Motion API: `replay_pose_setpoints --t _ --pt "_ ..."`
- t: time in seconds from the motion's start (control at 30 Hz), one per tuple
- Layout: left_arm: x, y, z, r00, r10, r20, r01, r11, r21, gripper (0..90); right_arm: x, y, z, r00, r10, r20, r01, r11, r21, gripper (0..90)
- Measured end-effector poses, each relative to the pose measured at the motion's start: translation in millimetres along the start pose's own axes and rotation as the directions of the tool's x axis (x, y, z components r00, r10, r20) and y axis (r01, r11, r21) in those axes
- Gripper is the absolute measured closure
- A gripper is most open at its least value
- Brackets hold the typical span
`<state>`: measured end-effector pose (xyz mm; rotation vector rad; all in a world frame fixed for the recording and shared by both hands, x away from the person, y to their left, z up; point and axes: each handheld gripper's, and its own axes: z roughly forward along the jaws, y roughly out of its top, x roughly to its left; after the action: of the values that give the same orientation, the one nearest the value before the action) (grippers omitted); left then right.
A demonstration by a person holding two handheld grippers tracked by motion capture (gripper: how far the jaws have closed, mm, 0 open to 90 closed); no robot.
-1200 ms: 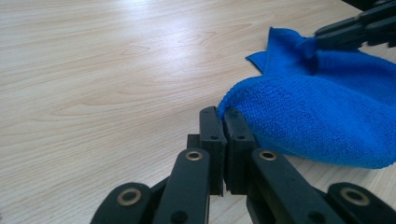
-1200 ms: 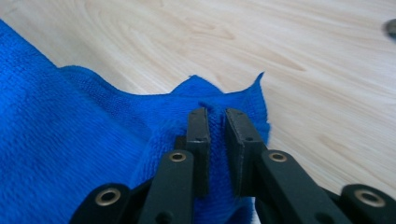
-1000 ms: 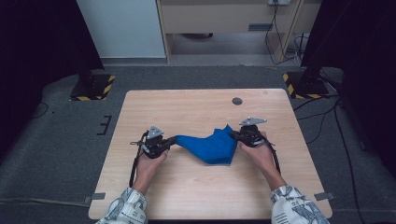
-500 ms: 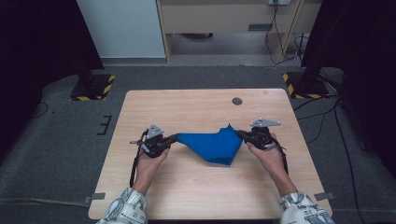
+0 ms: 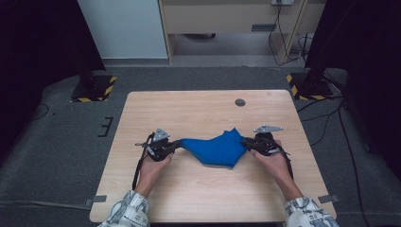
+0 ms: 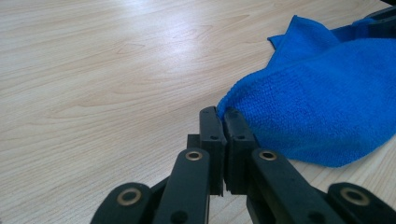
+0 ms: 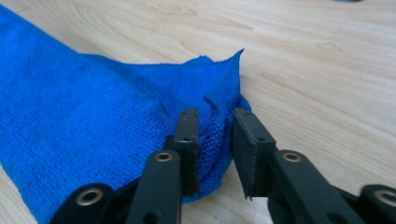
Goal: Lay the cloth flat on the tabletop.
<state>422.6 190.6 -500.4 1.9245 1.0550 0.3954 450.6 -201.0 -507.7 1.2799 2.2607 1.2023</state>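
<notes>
Left fingers pinched tight on blue cloth corner. Right fingers just opening, narrow gap, cloth edge between, pads not pressing it. I see cloth lying mid desk between both grippers.

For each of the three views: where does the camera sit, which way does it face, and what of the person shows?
High view: above the person's side, looking forward and down at the table; both forearms, the left hand-held gripper and the right hand-held gripper show.
Left gripper view: rides that gripper, looking along jaws shut on the blue cloth.
Right gripper view: rides that gripper; its jaws, just opening, straddle a cloth corner.
Shared: all three show the cloth on the wood.
</notes>
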Motion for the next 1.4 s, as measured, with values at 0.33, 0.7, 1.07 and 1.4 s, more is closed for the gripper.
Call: replay_pose_setpoints --t 0.33,0.7,1.07,1.4 --pt "-0.2 0.1 0.6 1.0 0.004 0.001 -0.004 1.0 -0.001 88.3 -11.2 0.4 5.4 0.9994 0.034 0.008 -0.034 0.999 0.0 66.5" --pt "0.8 0.3 0.2 1.0 0.004 0.0 -0.004 1.0 -0.006 88.3 -14.3 4.7 10.4 0.9979 0.064 -0.006 -0.064 0.998 0.0 83.0" --pt "-0.7 8.1 -6.7 0.999 0.044 -0.006 -0.044 0.9988 -0.021 88.2 -7.7 17.3 -19.5 0.9995 0.03 0.005 -0.03 0.995 -0.096 87.7" --pt "-3.6 43.2 -32.7 0.9986 0.042 0.033 -0.039 0.9956 -0.085 88.2 5.3 34.0 -51.3 0.9995 -0.01 0.03 0.015 0.982 -0.186 87.9"
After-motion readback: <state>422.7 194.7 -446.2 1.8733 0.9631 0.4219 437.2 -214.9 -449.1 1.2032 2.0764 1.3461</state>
